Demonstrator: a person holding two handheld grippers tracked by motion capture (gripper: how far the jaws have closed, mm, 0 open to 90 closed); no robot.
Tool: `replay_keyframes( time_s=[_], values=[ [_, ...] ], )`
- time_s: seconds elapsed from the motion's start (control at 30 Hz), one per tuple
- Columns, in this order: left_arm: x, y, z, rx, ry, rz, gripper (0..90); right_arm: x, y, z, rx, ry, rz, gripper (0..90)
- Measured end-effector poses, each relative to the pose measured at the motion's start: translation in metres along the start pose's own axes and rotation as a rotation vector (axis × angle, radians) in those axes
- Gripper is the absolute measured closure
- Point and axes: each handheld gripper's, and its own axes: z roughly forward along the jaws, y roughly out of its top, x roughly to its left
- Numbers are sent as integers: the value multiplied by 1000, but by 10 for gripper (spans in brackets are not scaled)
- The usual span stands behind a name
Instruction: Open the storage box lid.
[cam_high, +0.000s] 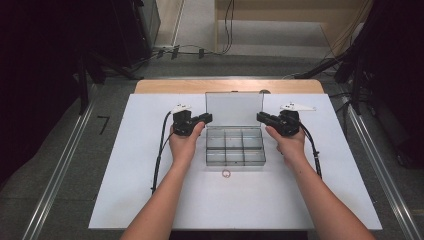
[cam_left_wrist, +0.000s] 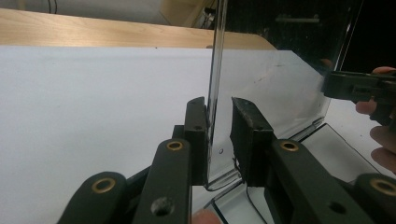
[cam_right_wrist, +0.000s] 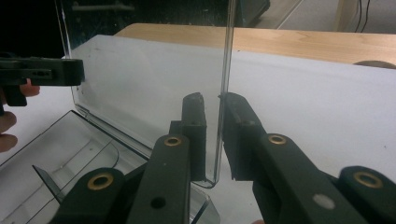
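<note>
1. White board (cam_high: 150, 165) is laid over a wooden table (cam_high: 165, 86), with dark floor and cables seen beyond at 12 o'clock.
2. At the board's centre a clear plastic box (cam_high: 235, 146) with divided compartments is placed, its lid (cam_high: 234, 108) standing upright at the 12 o'clock side.
3. The left gripper (cam_high: 206, 118) is held at the lid's 9 o'clock edge; its jaws are parted slightly around that edge, one jaw touching the plastic, the other just apart.
4. The right gripper (cam_high: 261, 117) is held at the 3 o'clock edge, jaws narrowly open around it.
5. A small ring (cam_high: 226, 173) is seen on the board at 6 o'clock of the box.
</note>
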Motion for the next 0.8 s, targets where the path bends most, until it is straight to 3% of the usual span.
replay_keyframes(
  time_s=[0.4, 0.8],
  values=[
    [5, -3, 6, 13, -3, -38, 752, -3, -3, 7, 5, -3, 39, 729],
    [11, -7, 11, 31, -14, -80, 722, -11, -8, 14, 25, 24, 102, 684]
  ],
)
